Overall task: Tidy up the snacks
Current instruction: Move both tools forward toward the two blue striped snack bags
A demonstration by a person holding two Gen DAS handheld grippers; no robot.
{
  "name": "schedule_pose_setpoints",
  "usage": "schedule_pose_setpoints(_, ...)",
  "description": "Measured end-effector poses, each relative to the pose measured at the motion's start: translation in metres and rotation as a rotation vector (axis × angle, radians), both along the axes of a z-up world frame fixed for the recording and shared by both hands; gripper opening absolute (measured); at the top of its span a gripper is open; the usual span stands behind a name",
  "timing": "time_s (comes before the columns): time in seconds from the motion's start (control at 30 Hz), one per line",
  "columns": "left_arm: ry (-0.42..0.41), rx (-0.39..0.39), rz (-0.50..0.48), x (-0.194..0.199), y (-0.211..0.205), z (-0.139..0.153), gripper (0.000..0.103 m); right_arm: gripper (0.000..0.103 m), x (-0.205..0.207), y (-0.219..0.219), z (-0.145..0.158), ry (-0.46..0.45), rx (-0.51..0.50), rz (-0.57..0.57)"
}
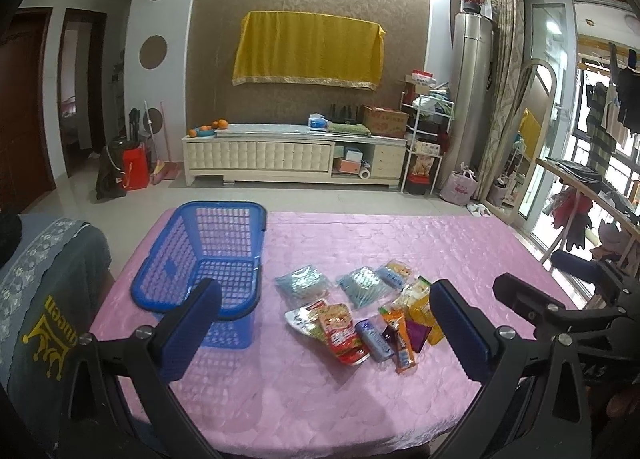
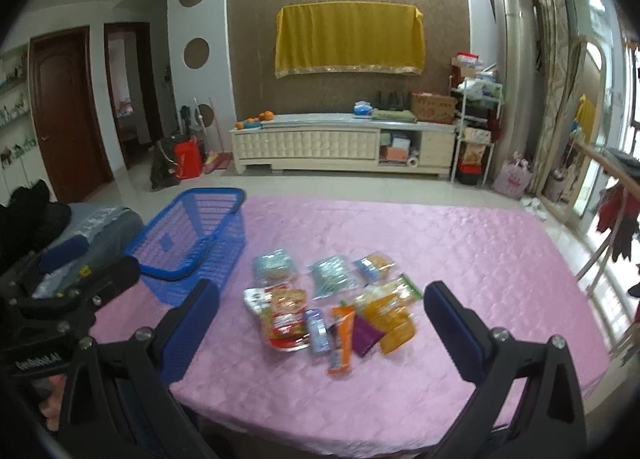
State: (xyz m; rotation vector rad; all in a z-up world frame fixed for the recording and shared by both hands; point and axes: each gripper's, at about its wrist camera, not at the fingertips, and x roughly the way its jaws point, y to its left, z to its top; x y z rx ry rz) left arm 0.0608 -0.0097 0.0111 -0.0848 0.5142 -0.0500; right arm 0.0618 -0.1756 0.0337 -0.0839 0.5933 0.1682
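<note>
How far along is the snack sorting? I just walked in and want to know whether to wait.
Nothing looks done yet: the blue plastic mesh basket holds no snacks. Nothing is in hand either: the left gripper and right gripper are both open, above the near edge of the pink quilted tablecloth. All of it is left: the pile of snack packets lies loose on the cloth beside the basket.
</note>
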Motion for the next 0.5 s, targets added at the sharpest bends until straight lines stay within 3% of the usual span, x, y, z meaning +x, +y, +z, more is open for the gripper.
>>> schedule_pose_setpoints(0.1, 0.024, 0.005, -0.016, 0.018, -0.007, -0.002, 0.103, 0.103, 0.018, -0.007, -0.002, 0.014, -0.015, -0.009)
schedule_pose_setpoints(0.27, 0.089, -0.009, -0.046, 0.053, -0.017, -0.011, 0.103, 0.103, 0.049, -0.030, -0.015, 0.133, 0.079, -0.012)
schedule_pose_setpoints(0.5, 0.206, -0.045, -0.048, 0.103, -0.021, -0.032, 0.103, 0.103, 0.090, -0.046, -0.037, 0.222, 0.076, -0.022)
